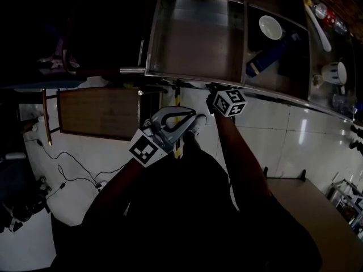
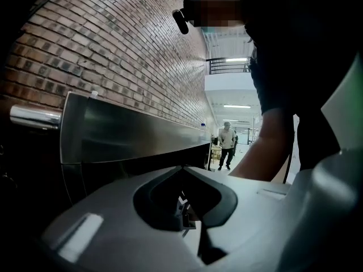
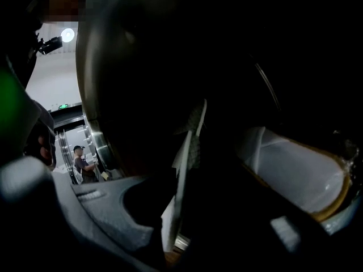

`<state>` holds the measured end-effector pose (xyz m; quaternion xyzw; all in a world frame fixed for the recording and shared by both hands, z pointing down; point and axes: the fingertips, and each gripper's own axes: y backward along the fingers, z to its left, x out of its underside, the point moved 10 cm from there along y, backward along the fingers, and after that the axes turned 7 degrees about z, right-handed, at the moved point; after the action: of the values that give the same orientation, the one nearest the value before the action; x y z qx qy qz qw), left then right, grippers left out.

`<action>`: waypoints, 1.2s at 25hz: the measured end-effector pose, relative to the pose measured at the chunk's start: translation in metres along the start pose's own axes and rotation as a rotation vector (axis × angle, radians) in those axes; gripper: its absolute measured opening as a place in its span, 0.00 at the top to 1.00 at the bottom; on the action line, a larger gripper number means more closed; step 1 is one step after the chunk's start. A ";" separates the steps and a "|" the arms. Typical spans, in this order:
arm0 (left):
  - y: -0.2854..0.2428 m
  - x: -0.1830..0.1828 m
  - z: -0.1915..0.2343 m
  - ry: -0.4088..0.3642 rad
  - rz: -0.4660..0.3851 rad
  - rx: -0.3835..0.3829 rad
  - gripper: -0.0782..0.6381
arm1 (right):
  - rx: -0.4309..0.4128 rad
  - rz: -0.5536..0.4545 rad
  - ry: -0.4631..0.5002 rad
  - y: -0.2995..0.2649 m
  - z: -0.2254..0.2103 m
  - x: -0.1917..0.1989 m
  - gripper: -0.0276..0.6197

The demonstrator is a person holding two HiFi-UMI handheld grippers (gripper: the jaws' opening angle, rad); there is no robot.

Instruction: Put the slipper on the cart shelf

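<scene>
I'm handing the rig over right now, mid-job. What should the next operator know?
Left gripper: shut, empty, just short of the cart.
Right gripper: shut on a thin pale thing seen edge-on, seemingly the slipper, at the cart's front rim.
Done: slipper picked up.
Left: set it on the cart shelf and release. The scene is dark, so confirm the grip first.

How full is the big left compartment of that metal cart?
Empty. In the head view the compartment shows only bare shiny metal; the white bowl sits in the neighbouring section.
</scene>
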<state>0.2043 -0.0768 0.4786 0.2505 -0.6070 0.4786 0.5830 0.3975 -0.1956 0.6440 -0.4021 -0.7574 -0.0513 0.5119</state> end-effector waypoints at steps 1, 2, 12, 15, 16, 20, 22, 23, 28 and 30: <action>0.000 0.001 -0.001 0.004 0.002 0.000 0.89 | 0.004 0.002 0.002 -0.001 -0.001 0.000 0.85; 0.000 0.001 -0.001 0.010 0.004 -0.001 0.89 | 0.009 0.002 0.003 -0.001 -0.002 0.000 0.85; -0.001 0.007 -0.003 0.009 0.017 0.002 0.89 | 0.081 -0.004 0.080 -0.007 -0.004 -0.007 0.84; -0.001 0.008 -0.003 0.020 0.017 0.000 0.89 | 0.138 -0.016 0.107 -0.005 -0.003 -0.009 0.83; 0.000 0.008 -0.003 0.019 0.018 -0.001 0.89 | 0.164 -0.015 0.114 -0.004 -0.004 -0.010 0.82; 0.001 0.006 -0.005 -0.035 0.016 0.000 0.89 | 0.271 0.011 0.124 -0.003 -0.011 -0.012 0.72; 0.003 0.006 -0.007 -0.017 0.013 -0.004 0.89 | 0.304 0.024 0.126 0.000 -0.014 -0.011 0.63; 0.003 0.006 -0.007 -0.008 0.011 -0.005 0.89 | 0.318 0.024 0.135 0.003 -0.014 -0.012 0.62; 0.007 0.004 -0.008 0.015 0.001 -0.014 0.89 | 0.351 -0.001 0.171 0.016 -0.009 -0.016 0.59; 0.009 0.003 -0.007 0.016 -0.003 -0.018 0.89 | 0.352 -0.007 0.176 0.021 -0.007 -0.018 0.59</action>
<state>0.1994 -0.0660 0.4778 0.2424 -0.6061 0.4741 0.5909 0.4186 -0.1950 0.6255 -0.2977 -0.7084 0.0453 0.6383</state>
